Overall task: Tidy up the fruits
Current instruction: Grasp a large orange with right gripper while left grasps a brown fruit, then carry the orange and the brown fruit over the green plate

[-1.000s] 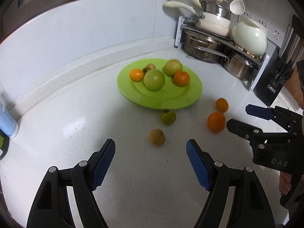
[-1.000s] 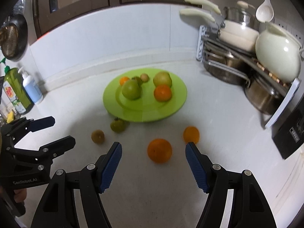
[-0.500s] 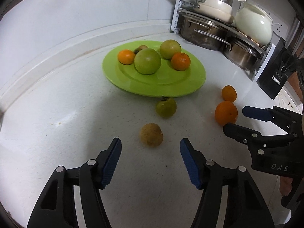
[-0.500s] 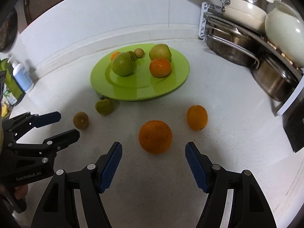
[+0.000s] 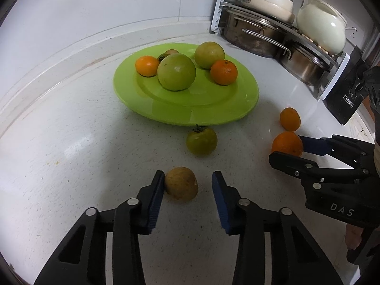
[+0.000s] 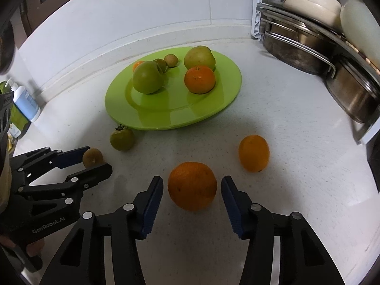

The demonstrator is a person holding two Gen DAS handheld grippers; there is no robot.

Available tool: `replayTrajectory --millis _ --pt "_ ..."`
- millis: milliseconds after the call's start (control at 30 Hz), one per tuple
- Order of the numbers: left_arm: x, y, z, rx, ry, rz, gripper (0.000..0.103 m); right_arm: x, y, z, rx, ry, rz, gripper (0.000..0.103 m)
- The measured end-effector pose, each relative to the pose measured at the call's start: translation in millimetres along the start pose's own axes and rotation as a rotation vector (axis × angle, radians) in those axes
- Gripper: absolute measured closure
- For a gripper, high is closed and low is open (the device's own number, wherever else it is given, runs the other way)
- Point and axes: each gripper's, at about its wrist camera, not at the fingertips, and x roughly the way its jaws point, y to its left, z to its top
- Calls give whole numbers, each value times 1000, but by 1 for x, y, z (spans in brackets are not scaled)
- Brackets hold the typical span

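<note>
A small brown fruit (image 5: 181,183) lies on the white counter between the closing jaws of my left gripper (image 5: 188,180); the left pad touches it and the right pad stands off. A large orange (image 6: 192,185) sits between the closing jaws of my right gripper (image 6: 192,182), with a thin gap on each side. A green tomato (image 5: 201,141) and a smaller orange (image 6: 254,153) lie loose near the green plate (image 5: 190,111), which bears several fruits. From the other side, the left gripper (image 6: 97,159) is seen around the brown fruit (image 6: 92,158).
A rack of steel pots (image 5: 261,38) with a white kettle (image 5: 320,32) stands at the back right, with a black box (image 5: 344,99) beside it. A soap bottle (image 6: 26,102) is at the far left by the wall.
Both grippers have come down and forward onto the counter. Their jaws have narrowed, the left around the brown fruit and the right around the large orange.
</note>
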Motion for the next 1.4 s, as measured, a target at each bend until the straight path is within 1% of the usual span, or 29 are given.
replayTrajectory --millis 100,167,367,633,833,967,1200,1400 --pt "1 2 1 -6 2 -2 72 3 2 1 -9 8 -1 60" --pt "2 3 2 -8 5 -6 76 5 1 2 -11 9 1 61" --pt "0 4 0 -10 -5 -4 76 3 3 2 -19 1 -10 61" --pt "-16 1 -1 -20 -37 -7 76 -11 6 2 -30 -36 -16 61" --pt "-41 -2 0 -18 -91 -6 76 -34 12 5 -43 -88 -6 61" --pt "-58 -4 5 -19 -136 -6 76 -53 17 13 -52 -142 6 61" --pt "-87 -9 24 11 -225 4 76 -79 24 29 -75 -223 24 61" --pt "-95 -8 41 30 -261 13 76 -88 27 45 -92 -264 27 61"
